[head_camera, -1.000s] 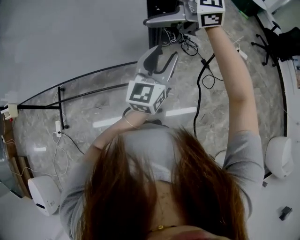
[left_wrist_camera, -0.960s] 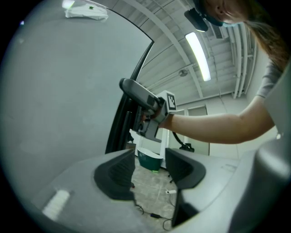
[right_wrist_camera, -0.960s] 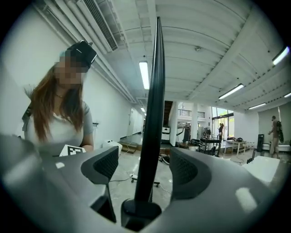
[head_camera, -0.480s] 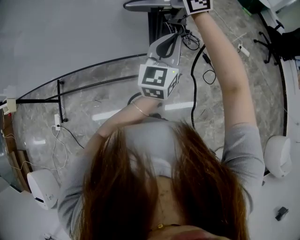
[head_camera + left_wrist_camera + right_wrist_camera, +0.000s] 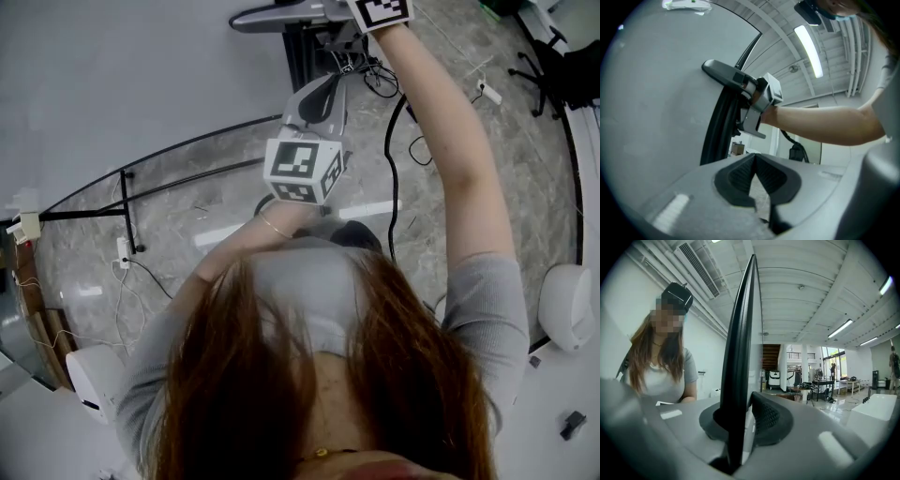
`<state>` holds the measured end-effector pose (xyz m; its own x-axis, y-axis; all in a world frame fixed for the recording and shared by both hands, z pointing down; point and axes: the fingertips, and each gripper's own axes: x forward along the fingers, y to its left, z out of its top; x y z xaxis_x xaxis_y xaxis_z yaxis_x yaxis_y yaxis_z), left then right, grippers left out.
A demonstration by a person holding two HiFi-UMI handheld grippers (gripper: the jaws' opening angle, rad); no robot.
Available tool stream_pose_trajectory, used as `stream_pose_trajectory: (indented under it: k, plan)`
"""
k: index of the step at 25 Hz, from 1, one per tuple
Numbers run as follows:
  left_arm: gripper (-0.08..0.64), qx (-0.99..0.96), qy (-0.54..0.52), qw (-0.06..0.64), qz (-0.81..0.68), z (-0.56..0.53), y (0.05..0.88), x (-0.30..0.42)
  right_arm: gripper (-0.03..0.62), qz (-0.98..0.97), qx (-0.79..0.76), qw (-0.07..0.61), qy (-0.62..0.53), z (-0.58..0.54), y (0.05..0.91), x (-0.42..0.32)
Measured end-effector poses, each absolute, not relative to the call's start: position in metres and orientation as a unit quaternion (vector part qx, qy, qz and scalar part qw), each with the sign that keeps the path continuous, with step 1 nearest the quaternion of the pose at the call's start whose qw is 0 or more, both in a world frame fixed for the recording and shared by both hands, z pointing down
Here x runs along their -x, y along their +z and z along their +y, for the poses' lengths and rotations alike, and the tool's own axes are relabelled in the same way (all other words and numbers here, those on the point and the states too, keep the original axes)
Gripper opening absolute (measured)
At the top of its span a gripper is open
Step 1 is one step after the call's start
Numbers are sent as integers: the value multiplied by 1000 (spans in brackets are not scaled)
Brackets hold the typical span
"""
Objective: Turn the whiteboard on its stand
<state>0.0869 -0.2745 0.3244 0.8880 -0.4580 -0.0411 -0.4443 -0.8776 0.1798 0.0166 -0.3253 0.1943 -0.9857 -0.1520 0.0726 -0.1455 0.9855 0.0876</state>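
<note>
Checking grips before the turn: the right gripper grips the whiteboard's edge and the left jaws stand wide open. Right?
Not quite: the left gripper has its jaws shut on nothing, as the left gripper view shows. The right gripper, whose jaws have just been closing, does grip the whiteboard by its edge.

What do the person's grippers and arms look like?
The left gripper and right gripper have grey bodies and dark, textured jaws; each carries a white cube with black square markers. The person wears a grey top with short sleeves and a thin bracelet. The right jaws have just been closing, with the black edge of the whiteboard between them.
</note>
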Motion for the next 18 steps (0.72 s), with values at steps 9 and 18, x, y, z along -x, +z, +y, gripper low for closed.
stream_pose_trajectory:
  k: [9, 18]
  plan:
    - [-6, -945, -52, 89, -311, -286, 337, -88, 63, -997, -69, 32, -26, -317, 195, -31]
    - [-6, -925, -53, 84, -367, -235, 344, -188, 63, -997, -67, 25, -26, -294, 195, -81]
